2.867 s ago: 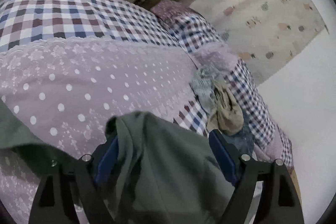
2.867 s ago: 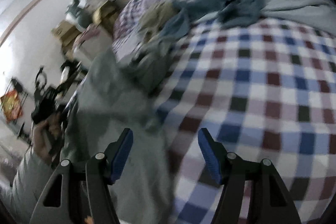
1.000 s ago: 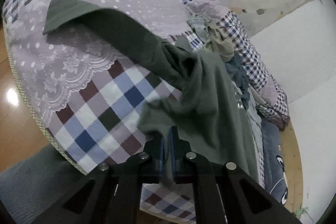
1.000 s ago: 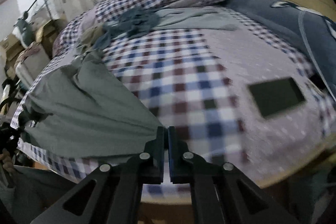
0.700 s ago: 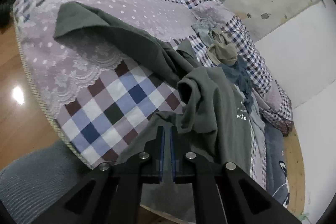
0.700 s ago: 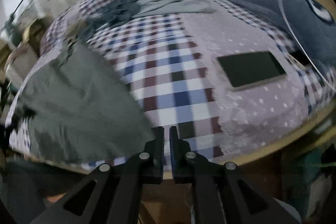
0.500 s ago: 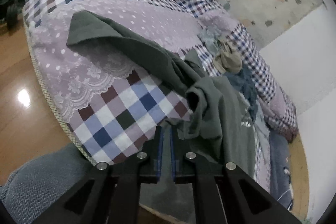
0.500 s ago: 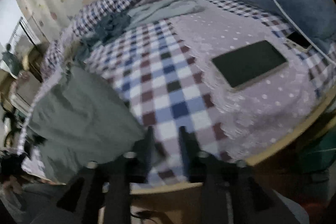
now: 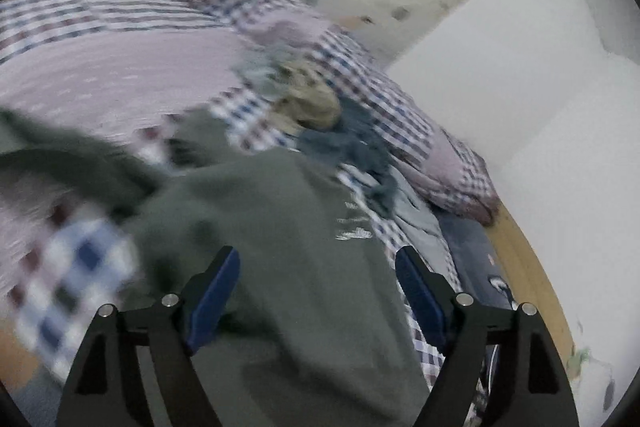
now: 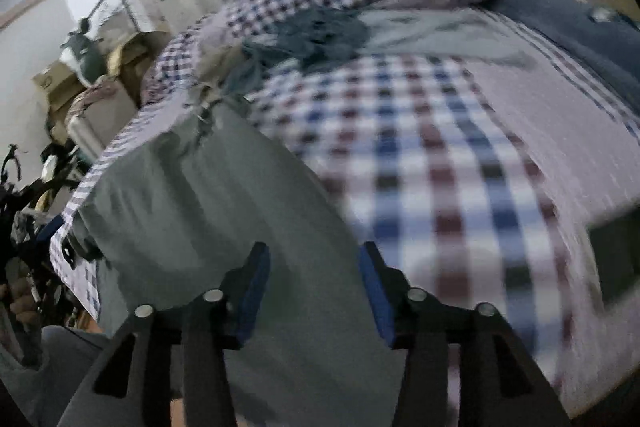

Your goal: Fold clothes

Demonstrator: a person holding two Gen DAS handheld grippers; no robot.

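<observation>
In the left wrist view, your left gripper (image 9: 318, 269) is wide open, with its two blue pads far apart. The green shirt (image 9: 280, 227) lies on the checked bed cover (image 9: 80, 267), right under the gripper and between its fingers. The pads do not hold any cloth. The shirt is bunched up, and one long part of it runs off to the left over the cover. Small white letters (image 9: 354, 227) show on the shirt, near the right finger. Past the shirt, farther up the bed cover, sits a pile of other clothes (image 9: 332, 123). This view is blurry.

In the right wrist view, your right gripper (image 10: 314, 277) is open too, and nothing is held in it. The green shirt (image 10: 192, 199) lies on the bed cover (image 10: 460, 187), under the gripper and off to its left. Its edge hangs over the near side of the bed. At the far left of the shirt you can see your left gripper (image 10: 60, 239) beside the cloth, with a hand (image 10: 20, 303) low down there.
</observation>
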